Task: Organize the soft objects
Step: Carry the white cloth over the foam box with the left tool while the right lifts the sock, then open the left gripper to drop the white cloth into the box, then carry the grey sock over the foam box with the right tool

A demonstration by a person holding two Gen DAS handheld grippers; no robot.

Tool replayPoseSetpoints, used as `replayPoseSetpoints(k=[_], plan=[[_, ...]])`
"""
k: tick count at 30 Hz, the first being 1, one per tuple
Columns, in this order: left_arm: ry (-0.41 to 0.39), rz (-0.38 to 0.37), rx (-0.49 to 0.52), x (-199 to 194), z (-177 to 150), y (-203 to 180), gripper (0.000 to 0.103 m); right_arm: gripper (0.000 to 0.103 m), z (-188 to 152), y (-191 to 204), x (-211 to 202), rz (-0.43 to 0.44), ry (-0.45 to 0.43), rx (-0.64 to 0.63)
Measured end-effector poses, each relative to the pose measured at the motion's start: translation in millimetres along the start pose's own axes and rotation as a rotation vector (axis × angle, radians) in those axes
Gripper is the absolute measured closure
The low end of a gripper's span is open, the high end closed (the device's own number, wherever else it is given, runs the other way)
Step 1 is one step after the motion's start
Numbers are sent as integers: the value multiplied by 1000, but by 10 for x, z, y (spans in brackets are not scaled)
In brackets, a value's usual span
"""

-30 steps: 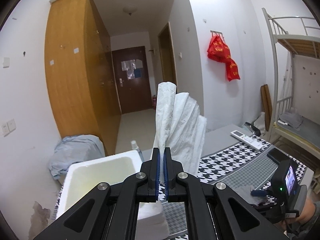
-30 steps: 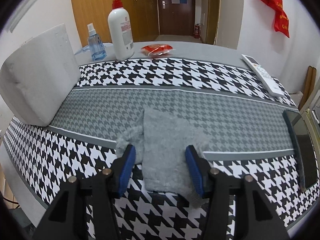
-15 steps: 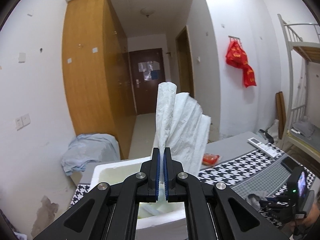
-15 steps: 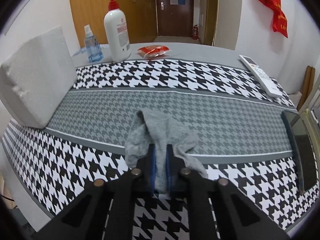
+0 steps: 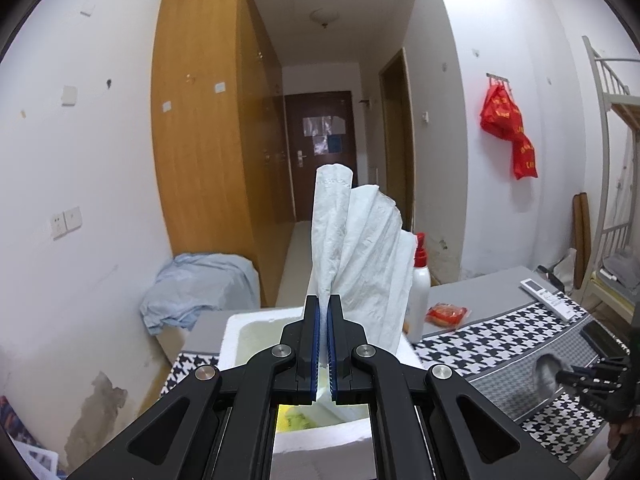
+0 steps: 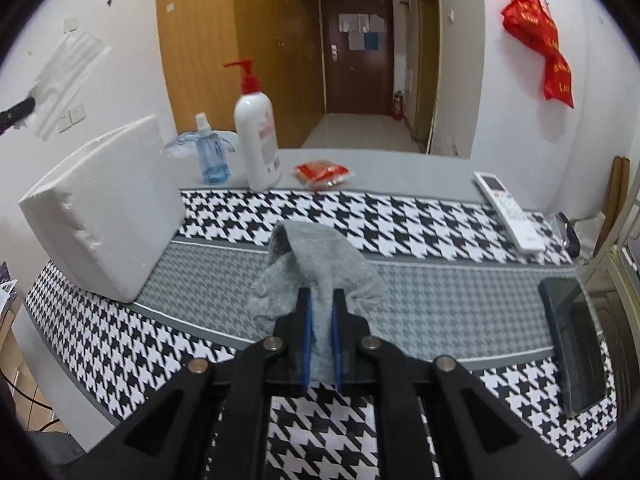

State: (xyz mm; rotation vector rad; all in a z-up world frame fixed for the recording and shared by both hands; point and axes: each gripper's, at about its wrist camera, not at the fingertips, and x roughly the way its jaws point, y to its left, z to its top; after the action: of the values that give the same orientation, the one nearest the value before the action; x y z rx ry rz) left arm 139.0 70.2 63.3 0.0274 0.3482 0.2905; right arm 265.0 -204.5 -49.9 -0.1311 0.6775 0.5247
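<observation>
Fingers of my left gripper (image 5: 323, 344) are clenched on a white pleated face mask (image 5: 360, 248), which stands upright above the open white foam box (image 5: 228, 336) at the bench's left end. L gripper tilts slightly downward. My right gripper (image 6: 319, 344) tilts more steeply toward the bench (image 6: 460, 308), fingers clamped on a grey sock (image 6: 320, 268) bunched and raised off the houndstooth cloth (image 6: 400, 220). Behind it stand a white pump bottle (image 6: 258, 140) w/ red pump and a blue spray bottle (image 6: 212, 152); label text on both too small to read. Red bag (image 6: 548, 48) on the wall carries gold characters, unreadable.
</observation>
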Motion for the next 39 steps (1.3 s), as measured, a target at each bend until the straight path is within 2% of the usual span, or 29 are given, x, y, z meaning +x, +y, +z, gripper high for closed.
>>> replayPoseSetpoints(k=[6,18,20,22,23,24,25,26,27,28,39], plan=[[37,35,-27,66,-77,134,99,92,106,154,-142,26,-50,-29],[170,-1,-77,386,-248,236,99,92,282,373,-320,73,-110,-71],[187,-6,-85,426,-262,258,98,92,315,396,-343,114,-113,-66],[194,7,-82,447,-273,277,95,92,344,435,-371,104,-125,-74],[201,5,-80,458,-280,287,92,92,361,453,-383,105,-129,-78],[207,2,-78,469,-282,289,76,92,381,469,-399,107,-136,-78],[208,-3,-78,467,-287,289,51,92,398,479,-410,106,-140,-79],[201,-2,-82,452,-293,297,37,92,416,495,-419,107,-143,-84],[192,4,-83,435,-298,305,14,92,435,506,-428,110,-147,-85],[178,16,-83,410,-302,309,5,92,467,524,-437,116,-152,-83],[110,44,-68,224,-323,374,1,92,744,856,-538,166,-216,-143]])
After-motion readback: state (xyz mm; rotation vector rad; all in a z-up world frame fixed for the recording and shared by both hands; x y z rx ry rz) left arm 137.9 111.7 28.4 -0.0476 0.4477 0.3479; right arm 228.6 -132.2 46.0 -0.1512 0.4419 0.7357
